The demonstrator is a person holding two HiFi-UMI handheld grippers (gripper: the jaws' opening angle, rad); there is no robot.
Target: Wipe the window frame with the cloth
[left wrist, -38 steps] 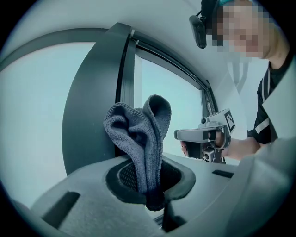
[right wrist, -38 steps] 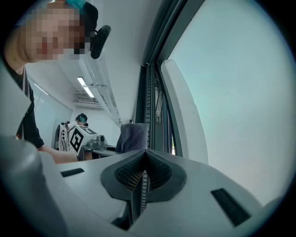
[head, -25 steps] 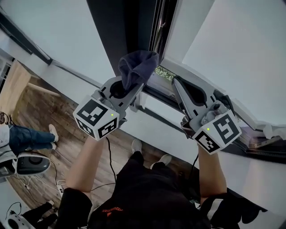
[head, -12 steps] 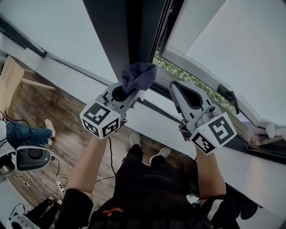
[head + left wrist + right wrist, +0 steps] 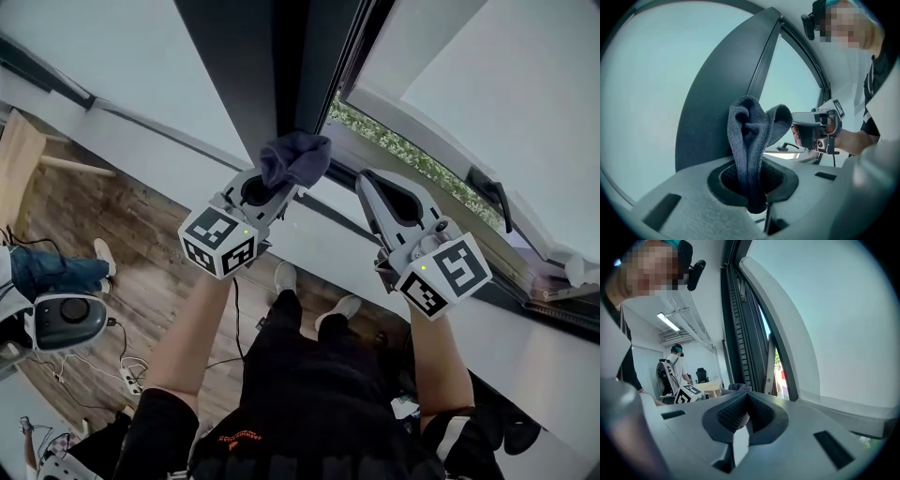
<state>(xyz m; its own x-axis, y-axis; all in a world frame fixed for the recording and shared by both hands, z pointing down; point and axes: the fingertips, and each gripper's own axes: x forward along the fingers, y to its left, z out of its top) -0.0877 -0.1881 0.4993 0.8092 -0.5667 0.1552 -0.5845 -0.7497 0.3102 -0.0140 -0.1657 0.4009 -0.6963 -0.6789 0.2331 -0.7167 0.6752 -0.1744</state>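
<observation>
Cloth (image 5: 295, 159) pinched in left gripper (image 5: 278, 187), now nearer window frame (image 5: 281, 75), right gripper (image 5: 367, 180) closed, empty

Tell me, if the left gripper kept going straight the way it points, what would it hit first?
Most likely the dark window frame: the cloth clamped in the left gripper bunches out right in front of that post. Whether cloth and frame touch is unclear.

Head view steeply down, gripper views close along their jaws, all three sharing the window frame (image 5: 286, 75)
</observation>
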